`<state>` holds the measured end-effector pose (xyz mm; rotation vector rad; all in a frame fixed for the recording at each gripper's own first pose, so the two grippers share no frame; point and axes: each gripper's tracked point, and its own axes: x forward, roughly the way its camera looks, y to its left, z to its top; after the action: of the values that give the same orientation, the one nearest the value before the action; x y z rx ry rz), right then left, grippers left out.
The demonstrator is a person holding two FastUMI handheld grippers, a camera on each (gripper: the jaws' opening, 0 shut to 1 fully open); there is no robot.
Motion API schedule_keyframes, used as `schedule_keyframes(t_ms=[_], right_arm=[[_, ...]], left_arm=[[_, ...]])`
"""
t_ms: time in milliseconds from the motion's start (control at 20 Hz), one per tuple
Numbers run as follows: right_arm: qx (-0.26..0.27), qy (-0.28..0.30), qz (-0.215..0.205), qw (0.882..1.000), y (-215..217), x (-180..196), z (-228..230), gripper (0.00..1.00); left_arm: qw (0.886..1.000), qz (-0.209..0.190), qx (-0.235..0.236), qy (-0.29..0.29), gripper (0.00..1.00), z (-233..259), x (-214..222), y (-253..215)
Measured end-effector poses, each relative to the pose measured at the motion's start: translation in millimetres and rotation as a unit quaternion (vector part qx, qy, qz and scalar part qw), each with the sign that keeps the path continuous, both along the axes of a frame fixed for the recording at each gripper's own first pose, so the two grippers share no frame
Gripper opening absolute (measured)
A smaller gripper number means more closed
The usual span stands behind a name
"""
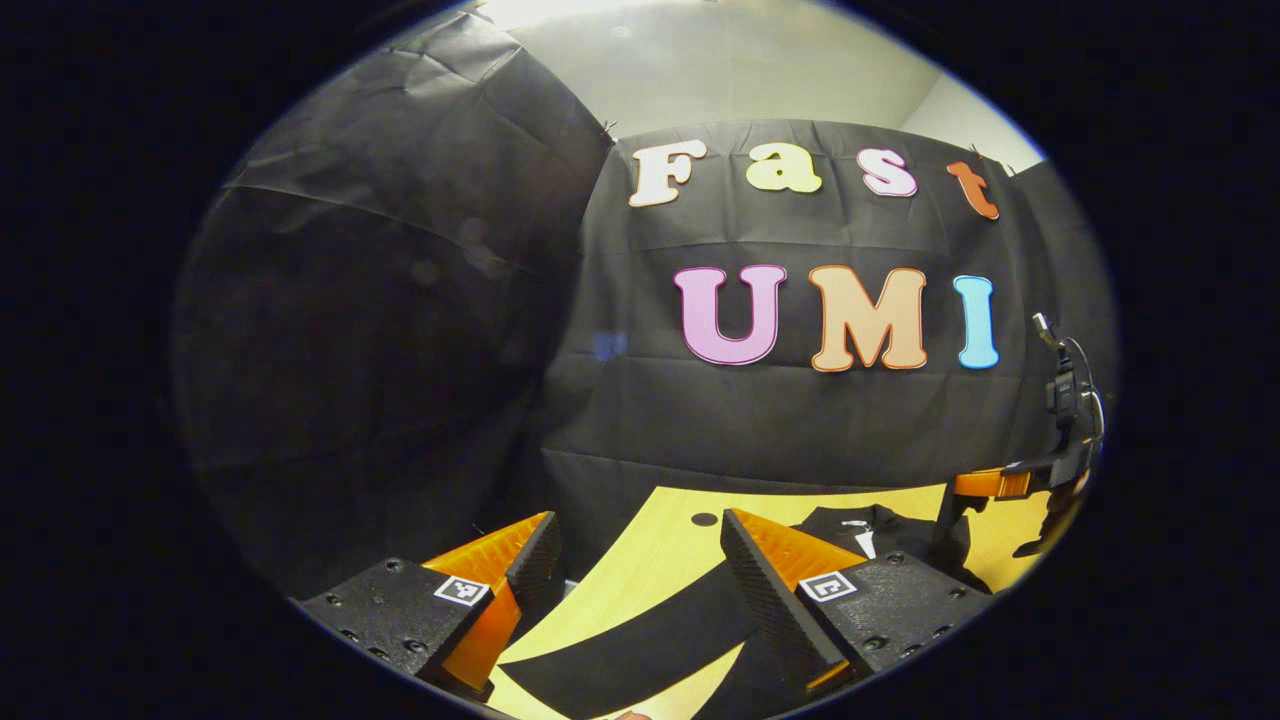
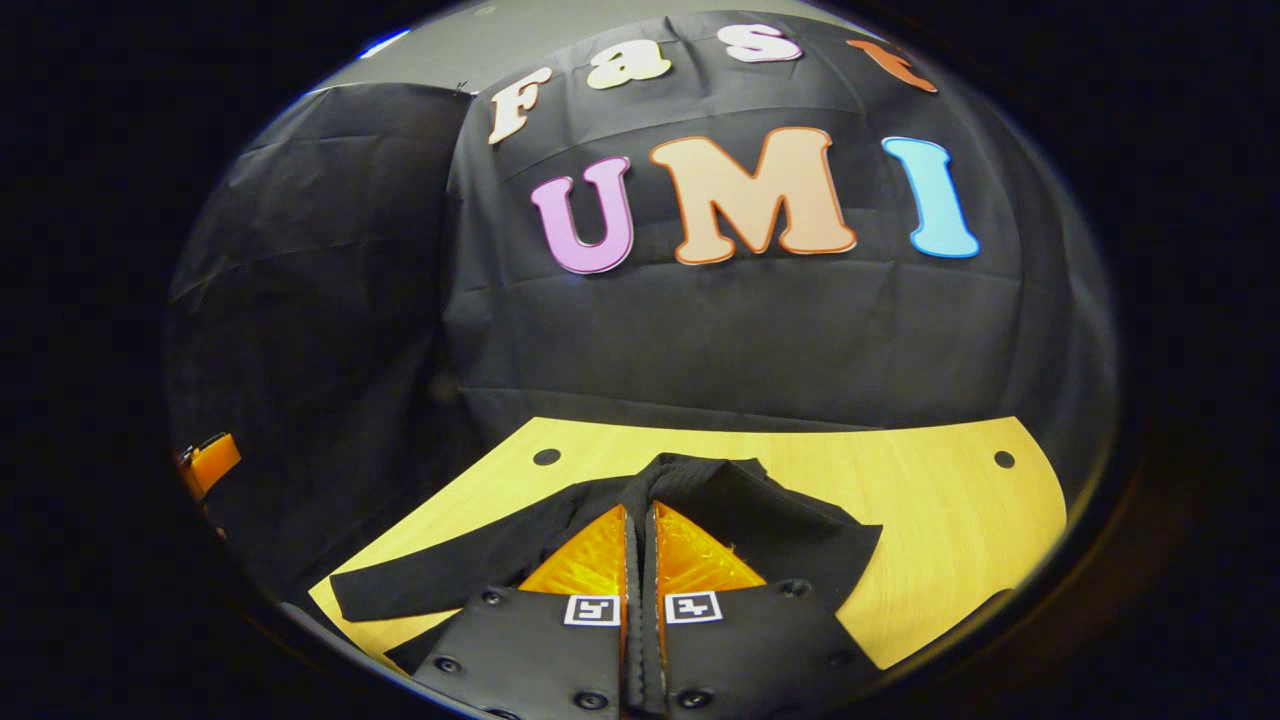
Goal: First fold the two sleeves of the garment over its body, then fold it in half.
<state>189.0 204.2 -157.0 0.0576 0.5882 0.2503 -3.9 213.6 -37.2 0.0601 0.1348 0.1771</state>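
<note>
Sleeve-fold step: right claw (image 2: 640, 520) clamped on the black garment (image 2: 780, 520), lifting it off the desk (image 2: 950, 500). Left claw (image 1: 640, 570) apart over a sleeve (image 1: 640, 640). Next, probably carry the pinched fabric across the body.

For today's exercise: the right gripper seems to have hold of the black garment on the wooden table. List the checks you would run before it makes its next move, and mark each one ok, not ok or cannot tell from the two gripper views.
1. Right gripper closed on cloth: ok. Its fingers meet with the black garment bunched round their tips.
2. Which part is gripped, sleeve or collar: cannot tell.
3. Left gripper free: ok. It stands open over the table, holding nothing.
4. Left sleeve laid flat for folding: ok. It lies stretched out on the wood between the left fingers.
5. Sleeves already folded over the body: not ok. That sleeve lies spread out.
6. Table room beyond the garment: ok. Bare wood shows there.
</note>
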Motion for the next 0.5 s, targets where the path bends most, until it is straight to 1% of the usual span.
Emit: schedule_keyframes(t_ms=[100, 200, 250, 350, 400, 500], right_arm=[[-0.001, 0.006, 0.008, 1.0, 18.1, 5.0, -7.9, 0.02], [-0.003, 0.016, 0.016, 1.0, 33.9, 10.0, -15.9, 0.0], [-0.006, 0.019, 0.02, 1.0, 41.2, 12.7, -19.0, 0.02], [-0.014, 0.026, 0.027, 0.999, 52.8, 20.6, -28.5, 0.0], [-0.017, 0.029, 0.029, 0.999, 59.2, 21.5, -33.9, 0.02], [-0.022, 0.04, 0.031, 0.998, 69.7, 25.0, -46.2, 0.02]], left_arm=[[1.0, -0.001, -0.002, 0.002, 0.99, -2.1, 3.2, 8.2], [1.0, -0.001, -0.002, 0.008, 0.99, -7.7, 5.3, 17.4], [1.0, 0.0, -0.003, 0.01, 0.99, -10.2, 5.9, 22.3], [1.0, 0.001, -0.007, 0.016, 0.99, -15.8, 7.8, 32.6], [1.0, 0.002, -0.009, 0.019, 0.99, -18.7, 8.6, 38.4], [1.0, 0.005, -0.01, 0.025, 0.99, -24.0, 10.2, 47.9]])
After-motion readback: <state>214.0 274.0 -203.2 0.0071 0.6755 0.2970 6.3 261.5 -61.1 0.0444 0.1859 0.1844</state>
